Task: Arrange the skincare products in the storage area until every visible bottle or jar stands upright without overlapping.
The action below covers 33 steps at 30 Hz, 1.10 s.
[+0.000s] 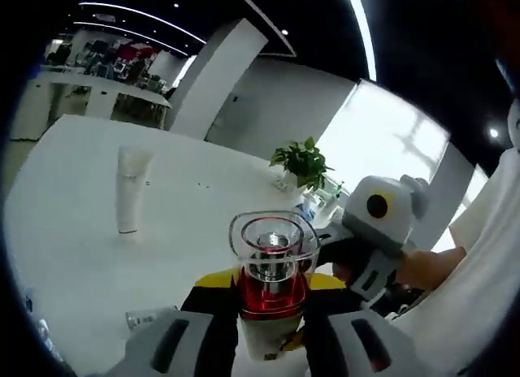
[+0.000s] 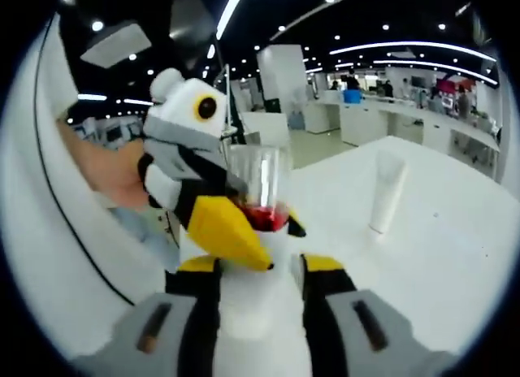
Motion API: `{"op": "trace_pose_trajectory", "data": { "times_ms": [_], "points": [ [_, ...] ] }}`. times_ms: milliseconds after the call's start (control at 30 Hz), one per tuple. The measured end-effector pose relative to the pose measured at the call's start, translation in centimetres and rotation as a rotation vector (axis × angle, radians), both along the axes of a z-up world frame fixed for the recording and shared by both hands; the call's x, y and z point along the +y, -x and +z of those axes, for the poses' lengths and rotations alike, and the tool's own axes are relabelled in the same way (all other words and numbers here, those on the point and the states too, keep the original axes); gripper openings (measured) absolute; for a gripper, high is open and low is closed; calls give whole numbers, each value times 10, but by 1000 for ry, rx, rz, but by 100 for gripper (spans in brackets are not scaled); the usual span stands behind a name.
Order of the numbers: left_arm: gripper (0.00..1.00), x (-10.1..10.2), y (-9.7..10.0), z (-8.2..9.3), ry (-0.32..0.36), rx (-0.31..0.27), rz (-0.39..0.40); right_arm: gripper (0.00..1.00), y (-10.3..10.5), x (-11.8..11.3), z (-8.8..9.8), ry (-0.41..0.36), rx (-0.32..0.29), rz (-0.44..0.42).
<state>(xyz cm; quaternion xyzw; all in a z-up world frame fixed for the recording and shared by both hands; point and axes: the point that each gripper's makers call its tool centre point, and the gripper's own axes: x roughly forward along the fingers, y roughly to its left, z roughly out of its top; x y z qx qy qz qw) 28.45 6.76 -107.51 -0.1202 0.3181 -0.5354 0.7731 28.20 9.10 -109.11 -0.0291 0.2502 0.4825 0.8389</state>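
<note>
the main risk, as i judge it, is the bottle slipping or twisting while two claws share it; both grip a smooth body high off the table, so an uneven pull or an early release by either side could drop it, and a fall might roll it into the white tube standing upright well ahead and to the left of the left gripper; a tilted set-down would also leave it lying rather than standing; the bottle has a white body, a red collar with a silver pump head, and a clear cap over the top; in the left gripper view it sits between that claw's yellow-tipped jaws, which close against its white body, cap pointing away from the camera; the right gripper is likewise clamped on the white body just in front of its camera, and the left gripper comes in from the left of that view, its jaws meeting the bottle nearer the red collar; a small object lies on the table just left of the left claw, too blurred to name; a potted plant stands far beyond.
</note>
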Motion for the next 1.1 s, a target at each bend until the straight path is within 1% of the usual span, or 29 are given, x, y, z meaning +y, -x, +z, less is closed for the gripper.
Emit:
{"op": "trace_pose_trajectory", "data": {
  "times_ms": [67, 100, 133, 267, 367, 400, 433, 467, 533, 600, 633, 667, 700, 833, 933, 1100],
  "points": [
    [28, 0, 5, -3, -20, -24, -28, 43, 3, -3, -5, -4, 20, 1],
    [28, 0, 8, -6, -34, -35, -43, 45, 7, -7, -11, 0, 60, -4],
    [28, 0, 10, -8, -41, -42, -45, 46, 10, -11, -17, 7, 83, -8],
    [28, 2, 12, -16, -77, -65, -64, 46, 16, -21, -23, 19, 89, -16],
    [29, 4, 13, -24, -94, -86, -77, 47, 22, -28, -26, -4, 133, -25],
    [29, 4, 14, -26, -92, -105, -98, 47, 22, -30, -27, -11, 154, -34],
    [29, 4, 15, -28, -91, -112, -109, 48, 22, -32, -28, -10, 160, -40],
    [29, 3, 15, -30, -94, -120, -114, 48, 22, -34, -29, -7, 160, -44],
    [29, 1, 16, -35, -120, -164, -154, 47, 23, -37, -28, -6, 160, -51],
    [29, 0, 16, -39, -139, -189, -170, 47, 23, -39, -29, -6, 162, -58],
    [29, -3, 19, -43, -157, -231, -211, 47, 24, -40, -29, -4, 164, -64],
    [29, -4, 19, -43, -160, -239, -219, 47, 24, -40, -29, -4, 165, -65],
    [29, -6, 21, -47, -172, -256, -251, 47, 25, -41, -30, -5, 173, -68],
    [29, -13, 25, -53, -207, -342, -341, 46, 28, -42, -36, 4, 185, -70],
    [29, -17, 26, -59, -220, -365, -370, 46, 29, -41, -37, 4, 191, -69],
    [29, -21, 23, -66, -218, -376, -391, 46, 30, -45, -39, 9, 195, -75]
  ]
}}
